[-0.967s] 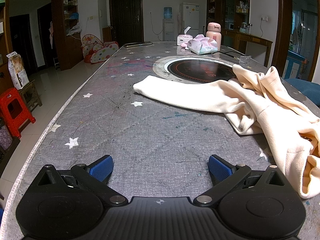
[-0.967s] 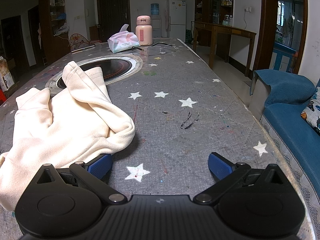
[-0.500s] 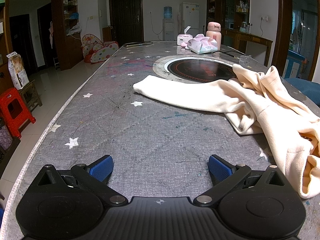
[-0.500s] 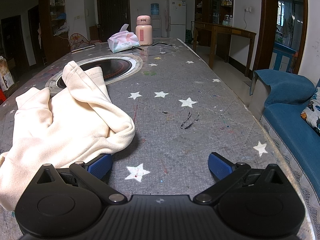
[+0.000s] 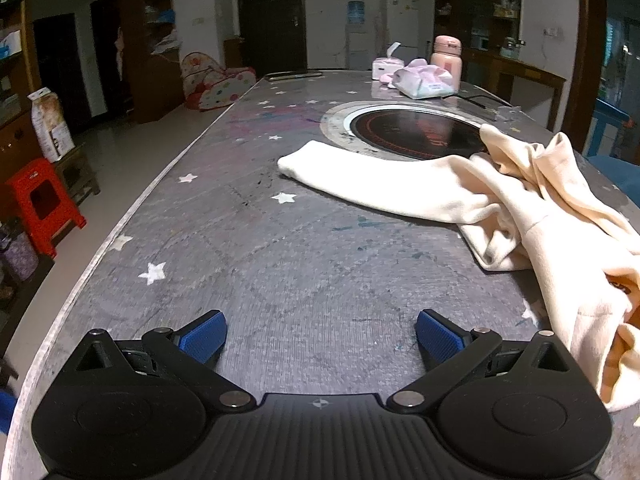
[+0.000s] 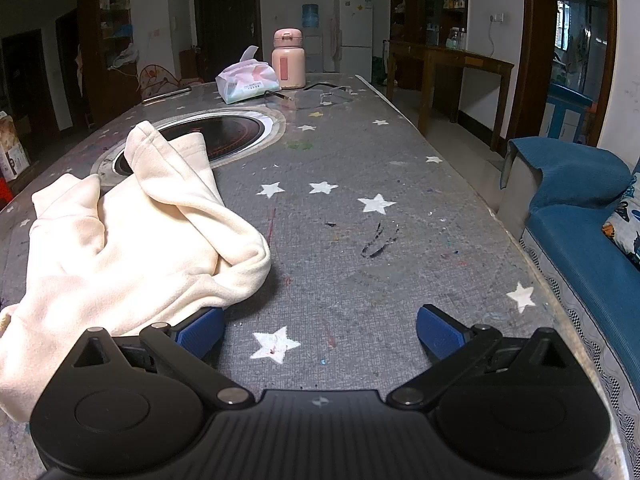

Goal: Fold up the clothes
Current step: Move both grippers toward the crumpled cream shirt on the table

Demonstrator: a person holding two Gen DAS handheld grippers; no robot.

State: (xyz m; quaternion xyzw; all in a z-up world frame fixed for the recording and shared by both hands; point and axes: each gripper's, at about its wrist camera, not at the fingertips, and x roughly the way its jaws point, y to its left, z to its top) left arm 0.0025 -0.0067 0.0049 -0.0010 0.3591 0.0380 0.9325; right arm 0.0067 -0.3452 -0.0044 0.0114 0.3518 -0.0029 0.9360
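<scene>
A grey, star-printed table (image 5: pixel 280 272) fills the left wrist view; the left gripper (image 5: pixel 318 334) sits wide open and empty at bottom centre, the cream garment (image 5: pixel 520 208) crumpled at right. Right wrist view — the right gripper (image 6: pixel 318 330) gapes empty, its left finger touching the garment (image 6: pixel 132 248) heaped at left.
</scene>
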